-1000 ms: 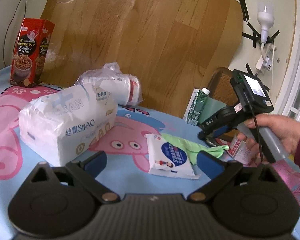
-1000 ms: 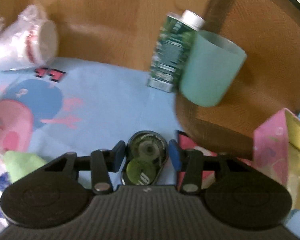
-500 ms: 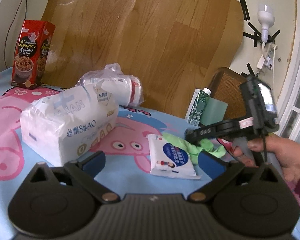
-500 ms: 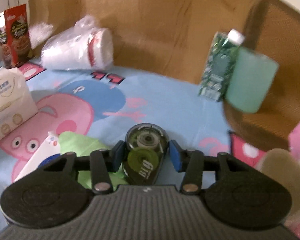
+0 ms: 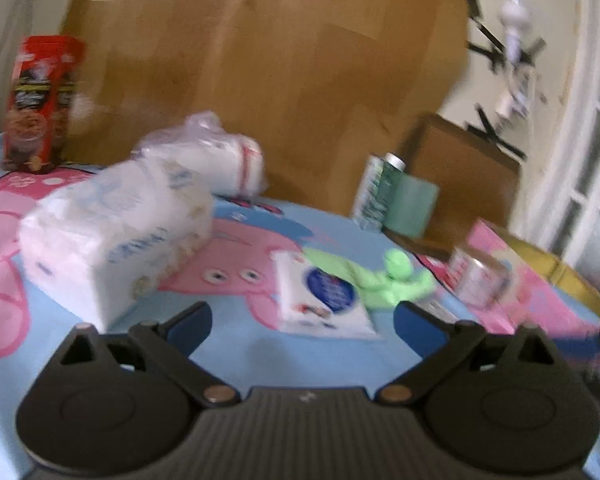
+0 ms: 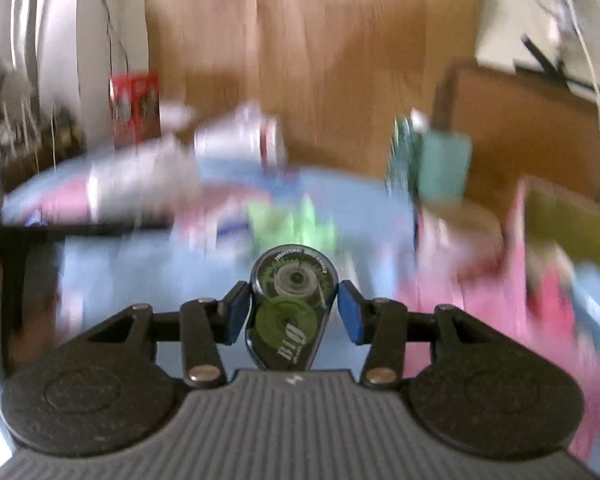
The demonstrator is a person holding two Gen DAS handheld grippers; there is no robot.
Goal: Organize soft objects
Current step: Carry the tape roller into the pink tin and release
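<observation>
**Tape held clear while soft goods wait on the sheet**

The right gripper is clamped on a correction-tape dispenser, one pad on each flank, nose pointing away. The tape is a hard item, so it is probably being carried out of the way so that only soft things remain to be sorted. This view is heavily blurred.

The left gripper stands wide apart with nothing between its pads; its jaws have just been closing slightly. It hovers low over the near edge of the sheet, aimed at the small tissue pack just beyond it, likely the next pick.

The green cloth lies crumpled, touching the pack's far right side. The big tissue pack sits to the left, with the wrapped roll behind it by the board. A carton and cup stand far right; a red box stands far left.
</observation>
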